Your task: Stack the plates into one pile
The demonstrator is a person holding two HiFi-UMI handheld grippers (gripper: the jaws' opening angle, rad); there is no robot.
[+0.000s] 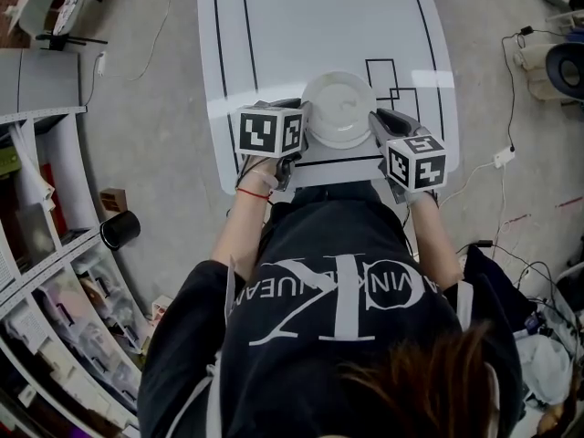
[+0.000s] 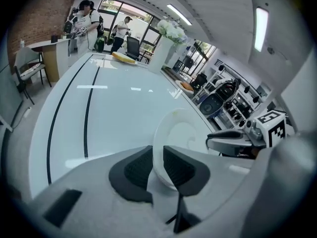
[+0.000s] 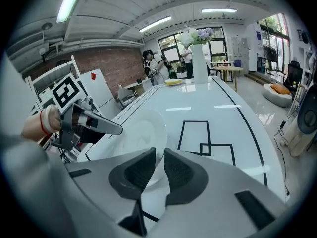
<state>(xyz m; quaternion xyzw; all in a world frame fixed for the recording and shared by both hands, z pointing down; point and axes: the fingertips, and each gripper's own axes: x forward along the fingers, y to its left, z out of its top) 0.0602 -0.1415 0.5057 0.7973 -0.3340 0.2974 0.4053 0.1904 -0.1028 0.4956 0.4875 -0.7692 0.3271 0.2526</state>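
Left gripper [image 1: 303, 122] and right gripper [image 1: 376, 126] each clamp an opposite rim of the white plate [image 1: 338, 108], which lies squarely between them (neither hand nearer) at the near end of the white table [image 1: 310, 26].

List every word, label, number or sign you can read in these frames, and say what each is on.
"CK": large monogram, seen upside down, on the person's black shirt.
"VIN K": part of a print line across it; the rest is creased and unreadable.
Left marker cube and right marker cube: code squares only, no words.
Plate and table: no text.
Shelf items: too small to read.
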